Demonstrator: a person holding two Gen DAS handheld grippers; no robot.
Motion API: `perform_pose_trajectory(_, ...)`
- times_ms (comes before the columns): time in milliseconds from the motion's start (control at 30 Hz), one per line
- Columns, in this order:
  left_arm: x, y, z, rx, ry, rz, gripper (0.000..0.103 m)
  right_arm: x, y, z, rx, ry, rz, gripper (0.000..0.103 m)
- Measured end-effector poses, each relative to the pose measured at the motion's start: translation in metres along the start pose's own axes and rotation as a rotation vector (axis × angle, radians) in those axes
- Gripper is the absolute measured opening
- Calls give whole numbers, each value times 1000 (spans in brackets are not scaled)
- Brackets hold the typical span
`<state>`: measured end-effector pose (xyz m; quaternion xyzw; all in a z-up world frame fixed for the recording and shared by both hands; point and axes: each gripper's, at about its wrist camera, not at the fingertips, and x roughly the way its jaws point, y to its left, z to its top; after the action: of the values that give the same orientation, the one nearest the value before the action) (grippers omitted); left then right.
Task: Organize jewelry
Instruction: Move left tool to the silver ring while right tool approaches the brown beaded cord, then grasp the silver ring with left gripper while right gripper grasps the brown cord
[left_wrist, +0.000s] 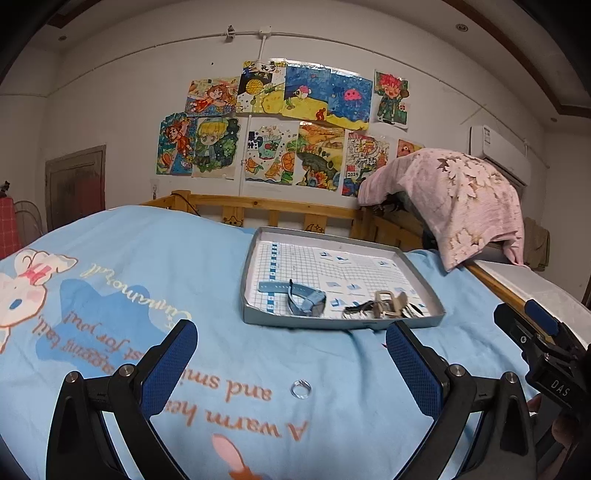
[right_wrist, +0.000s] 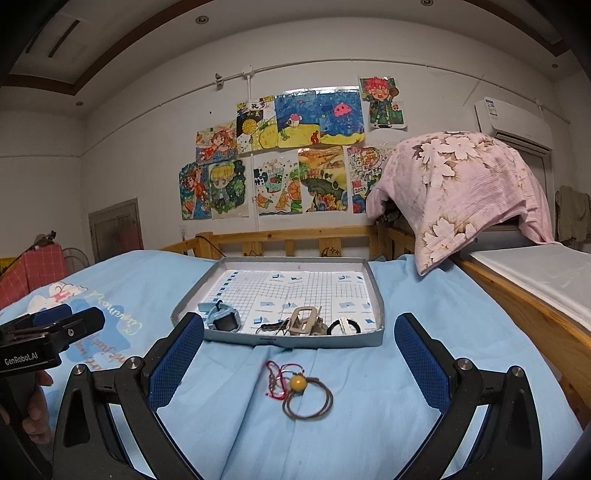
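A grey tray (left_wrist: 255, 258) (right_wrist: 376, 295) with grid paper lies on the blue bedsheet. It holds a blue watch (left_wrist: 306, 301) (right_wrist: 221, 319), a beige buckle piece (left_wrist: 388, 302) (right_wrist: 304, 319) with a dark chain, and a black-and-white band (right_wrist: 345, 326). A silver ring (left_wrist: 300, 388) lies on the sheet between my open left gripper's (left_wrist: 291, 365) fingers, untouched. A brown cord bracelet with a yellow bead (right_wrist: 299, 382) and a red string (right_wrist: 275, 376) lie between my open right gripper's (right_wrist: 299, 354) fingers, untouched.
A wooden bed rail (left_wrist: 258, 210) (right_wrist: 295, 236) runs behind the tray. A pink floral cloth (left_wrist: 458, 199) (right_wrist: 469, 184) drapes over something at the back right. A wooden side rail (right_wrist: 535, 310) borders the right. Drawings cover the wall.
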<state>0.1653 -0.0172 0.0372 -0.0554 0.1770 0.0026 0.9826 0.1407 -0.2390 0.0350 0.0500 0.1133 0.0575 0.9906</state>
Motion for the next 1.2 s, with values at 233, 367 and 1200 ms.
perform_pose_trajectory(233, 27, 1, 4, 45, 42, 0, 103, 29, -4, 3, 5, 19, -6, 102)
perform_pose_trajectory(367, 43, 1, -5, 61, 96, -11, 103, 40, -6, -1, 19, 47, -7, 102)
perform_pose_trajectory(1200, 108, 2, -66, 51, 425, -254, 63, 87, -10, -56, 50, 356, 106, 79)
